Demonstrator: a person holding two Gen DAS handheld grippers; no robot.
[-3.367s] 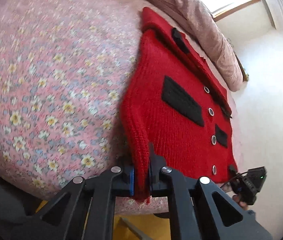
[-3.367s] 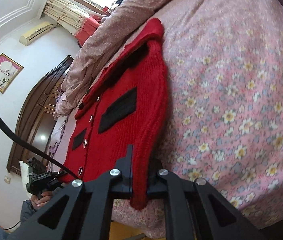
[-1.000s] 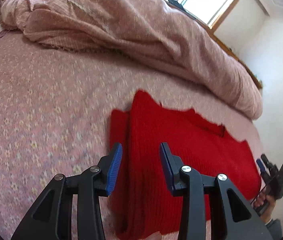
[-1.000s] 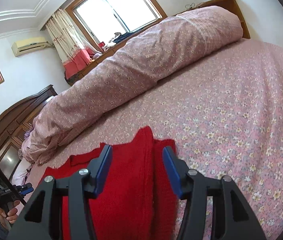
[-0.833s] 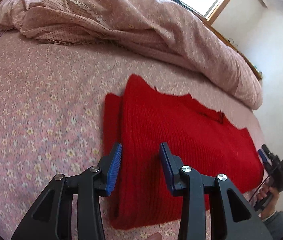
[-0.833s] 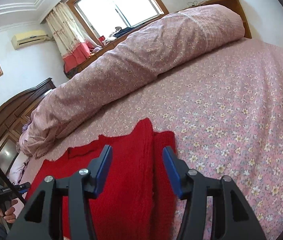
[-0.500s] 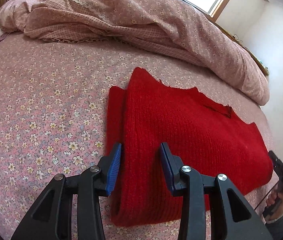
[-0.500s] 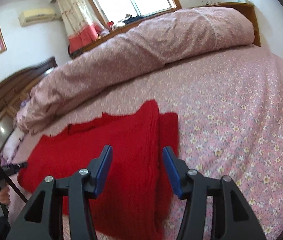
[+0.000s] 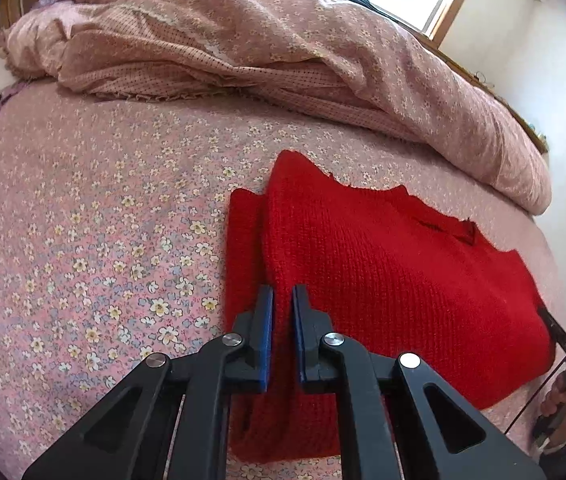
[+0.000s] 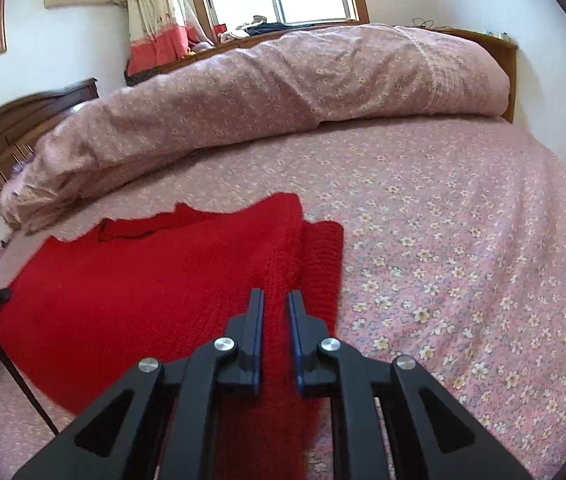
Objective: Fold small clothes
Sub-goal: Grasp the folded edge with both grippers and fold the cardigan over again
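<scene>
A small red knitted sweater point(image 9: 395, 280) lies flat on the floral bedsheet, back side up, with a sleeve folded under along each side. In the left wrist view my left gripper point(image 9: 282, 300) is over the sweater's left folded edge, its jaws narrowed to a small gap with red knit between them. In the right wrist view the sweater point(image 10: 155, 280) spreads to the left, and my right gripper point(image 10: 275, 304) is over its right folded edge, jaws likewise nearly closed on the knit.
A rolled pink floral duvet point(image 9: 283, 48) lies across the back of the bed, also in the right wrist view point(image 10: 263, 84). The pink floral bedsheet point(image 10: 463, 260) spreads wide around the sweater. A wooden headboard point(image 10: 11, 128) is at the left, a window behind.
Both grippers released the sweater after flipping it face down, hovered open over its side edges, and have now narrowed their jaws onto the folded edges.
</scene>
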